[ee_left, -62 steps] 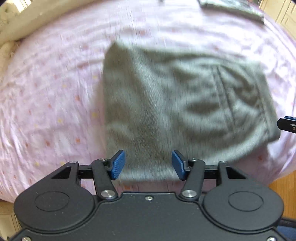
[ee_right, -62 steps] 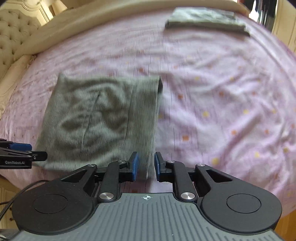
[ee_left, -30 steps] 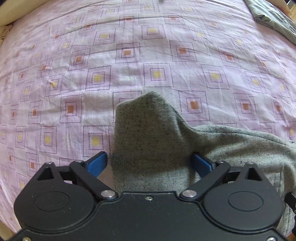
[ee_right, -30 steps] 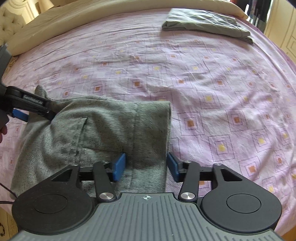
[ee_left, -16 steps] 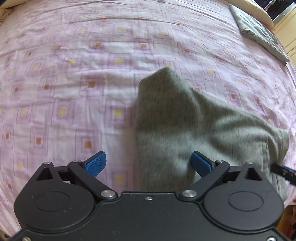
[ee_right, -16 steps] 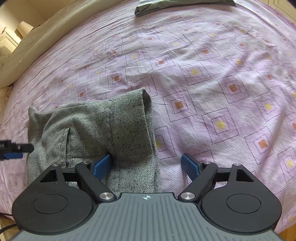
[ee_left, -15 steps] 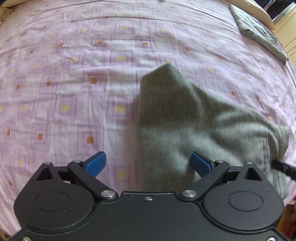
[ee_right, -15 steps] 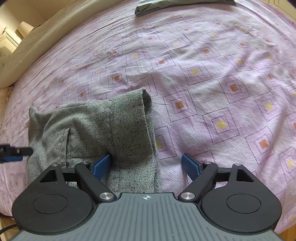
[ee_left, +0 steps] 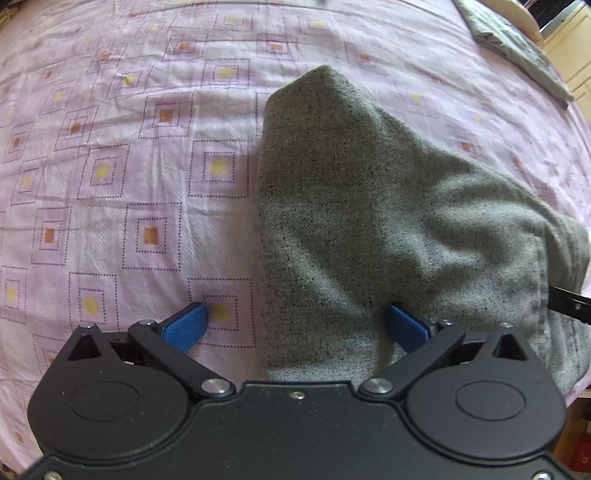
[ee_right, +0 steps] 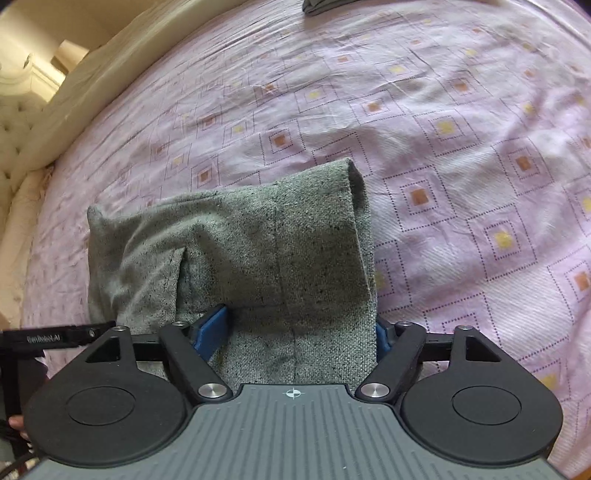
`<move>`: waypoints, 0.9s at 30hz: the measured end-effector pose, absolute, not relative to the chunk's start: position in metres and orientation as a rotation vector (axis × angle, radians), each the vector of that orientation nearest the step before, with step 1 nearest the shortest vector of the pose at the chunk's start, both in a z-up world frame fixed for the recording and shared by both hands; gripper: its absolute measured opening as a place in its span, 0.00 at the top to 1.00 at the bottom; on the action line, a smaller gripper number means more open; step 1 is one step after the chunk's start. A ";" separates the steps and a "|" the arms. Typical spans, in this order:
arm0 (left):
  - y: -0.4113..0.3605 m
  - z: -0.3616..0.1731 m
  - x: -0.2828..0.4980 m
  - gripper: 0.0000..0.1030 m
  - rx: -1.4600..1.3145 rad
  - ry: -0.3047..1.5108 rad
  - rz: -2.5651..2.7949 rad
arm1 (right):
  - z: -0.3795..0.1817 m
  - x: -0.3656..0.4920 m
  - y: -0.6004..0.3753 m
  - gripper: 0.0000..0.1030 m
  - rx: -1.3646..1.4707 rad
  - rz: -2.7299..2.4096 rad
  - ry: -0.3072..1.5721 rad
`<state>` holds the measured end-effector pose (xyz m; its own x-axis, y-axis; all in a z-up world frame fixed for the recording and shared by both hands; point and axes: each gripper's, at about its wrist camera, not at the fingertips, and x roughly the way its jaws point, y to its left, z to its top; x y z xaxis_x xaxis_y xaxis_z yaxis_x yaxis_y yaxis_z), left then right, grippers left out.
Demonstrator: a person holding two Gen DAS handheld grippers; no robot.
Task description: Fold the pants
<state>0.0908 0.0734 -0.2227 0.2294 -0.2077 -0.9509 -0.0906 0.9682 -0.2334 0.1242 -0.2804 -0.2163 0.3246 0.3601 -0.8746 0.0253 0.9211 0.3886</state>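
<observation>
Folded grey pants lie on the pink patterned bedsheet. My left gripper is open, its blue pads wide apart, with the left corner of the pants between them. In the right wrist view the pants show a waistband edge and a pocket seam. My right gripper is open and straddles the pants' near right corner; the right pad is mostly hidden by cloth. The tip of the other gripper shows at the left edge.
A second folded grey garment lies at the far side of the bed, also seen at the top of the right wrist view. A cream pillow and a tufted headboard lie far left. The bed edge is just below the pants.
Both grippers came down low onto the near corners of the pants and opened wide. In the last half second both moved slightly closer, so the cloth sits deeper between the pads.
</observation>
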 end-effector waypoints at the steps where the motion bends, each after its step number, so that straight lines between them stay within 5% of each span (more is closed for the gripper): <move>1: 0.075 -0.222 0.090 0.04 -0.292 1.333 -0.090 | -0.216 0.123 -0.286 0.50 0.399 0.223 1.226; 3: 0.077 -0.219 0.087 0.16 -0.343 1.316 -0.110 | -0.215 0.120 -0.295 0.66 0.482 0.228 1.231; 7: 0.076 -0.205 0.078 0.76 -0.389 1.291 -0.155 | -0.201 0.118 -0.280 0.72 0.417 0.219 1.216; 8: 0.074 -0.200 0.077 0.80 -0.379 1.283 -0.136 | -0.196 0.117 -0.276 0.74 0.400 0.212 1.208; 19: 0.098 -0.134 0.070 0.92 -0.367 1.117 -0.100 | -0.126 0.121 -0.231 0.76 0.238 0.318 1.091; 20: 0.106 -0.127 0.076 1.00 -0.363 1.090 -0.090 | -0.121 0.130 -0.223 0.76 0.237 0.336 1.080; 27: 0.180 -0.086 0.140 1.00 -0.345 0.977 -0.010 | -0.106 0.218 -0.139 0.78 0.198 0.467 0.998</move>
